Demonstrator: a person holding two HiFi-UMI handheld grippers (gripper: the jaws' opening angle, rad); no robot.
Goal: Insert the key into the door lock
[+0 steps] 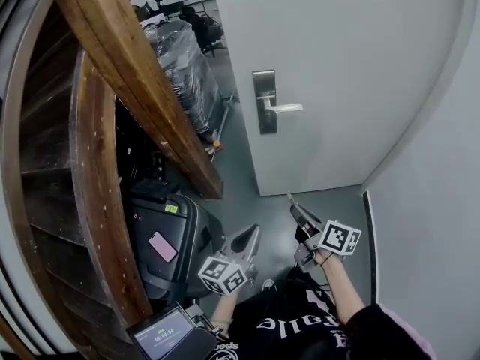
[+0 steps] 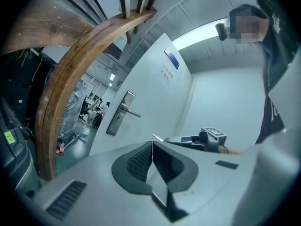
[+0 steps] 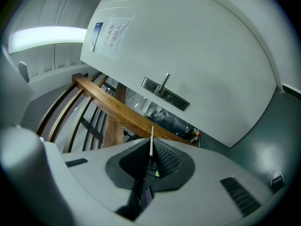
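Observation:
A white door [image 1: 337, 66] carries a steel lock plate [image 1: 264, 101] with a lever handle [image 1: 286, 107]. My right gripper [image 1: 294, 205] hangs low in front of the door, well below the lock, shut on a thin silver key [image 3: 151, 141] whose blade sticks out past the jaws. In the right gripper view the lock plate [image 3: 165, 93] lies far ahead, above the key tip. Left of it, my left gripper [image 1: 253, 231] is shut with nothing in it. From the left gripper view I see the lock plate [image 2: 120, 113] and the right gripper [image 2: 197, 139].
A curved wooden stair rail [image 1: 135, 88] runs along the left. A black case [image 1: 169, 238] with a pink phone [image 1: 163, 247] stands beneath it. Plastic-wrapped goods [image 1: 184, 66] lie past the open door edge. A white wall [image 1: 427, 186] closes in the right.

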